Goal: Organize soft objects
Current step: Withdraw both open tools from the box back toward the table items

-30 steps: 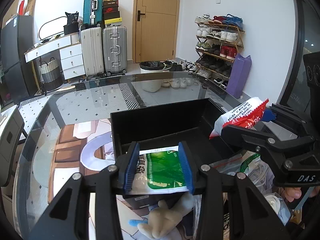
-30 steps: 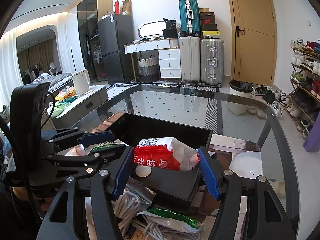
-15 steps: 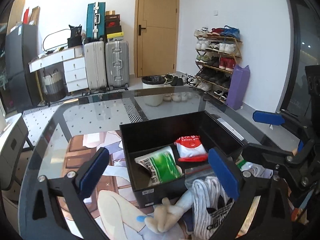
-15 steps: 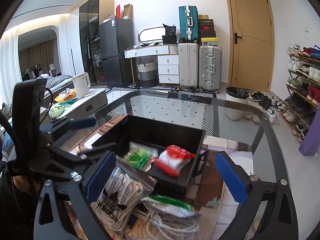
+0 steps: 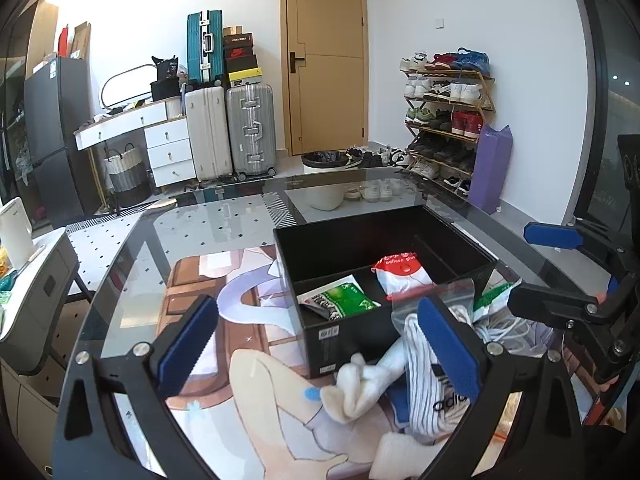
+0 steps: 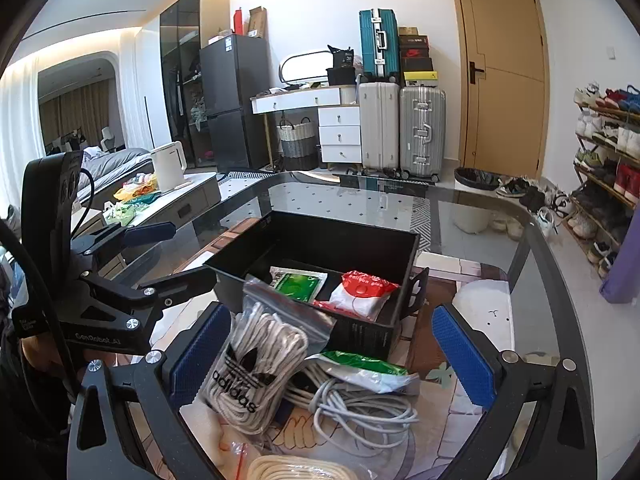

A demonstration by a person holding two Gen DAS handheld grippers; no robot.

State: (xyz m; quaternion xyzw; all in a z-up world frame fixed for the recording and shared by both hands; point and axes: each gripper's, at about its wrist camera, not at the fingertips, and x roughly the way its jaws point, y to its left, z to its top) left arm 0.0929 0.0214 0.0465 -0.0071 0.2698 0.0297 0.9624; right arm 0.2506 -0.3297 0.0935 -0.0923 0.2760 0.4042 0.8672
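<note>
Glass table in a room w/ suitcases and a shoe rack. Black box holds two packs: green pack and red-white pack. Left to sort, beside the box: rope bag reading "adidas", grey cable, white sock. Left gripper and right gripper: jaws just sprang wide, nothing between them.

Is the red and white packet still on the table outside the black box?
No, the red and white packet lies inside the black box, beside the green packet.
</note>
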